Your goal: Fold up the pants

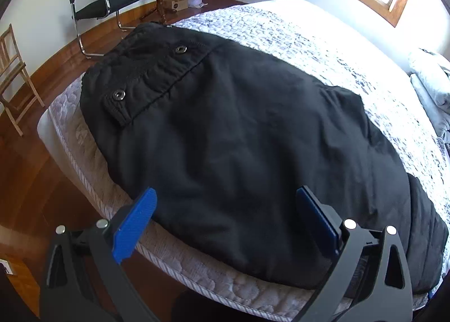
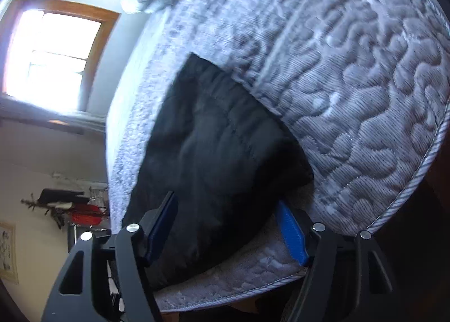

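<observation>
Black pants (image 1: 239, 136) lie folded on a bare quilted mattress (image 1: 92, 170), close to its near edge, as two hand-held grippers hang over them. The waistband (image 1: 146, 74), with its two metal snaps, sits at the far-left end in the left wrist view, near the mattress corner; the bundle's long axis runs from there toward the lower right, roughly along the bed's edge.

The left gripper (image 1: 225, 209) hangs above the near part of the cloth with its blue pads wide apart and nothing between them; the fabric lies below and ahead of it, apparently untouched.

The right gripper (image 2: 227, 226) is tilted hard over, so the mattress (image 2: 365, 97) swings up the right of its view. Its jaws stand well open, and the pants' (image 2: 211, 139) near end lies in the gap between them, though neither pad looks to be pressing the cloth. The frame is blurred, so light contact cannot be ruled out.

The right gripper appears the nearer of the two to a free end, the one opposite the waistband. Any further fold would likely bring that end along the long axis toward the waistband, with the left gripper placed to steady the middle. Grey bedding (image 1: 433, 85) lies bunched at the mattress's far side, well apart from the pants.
</observation>
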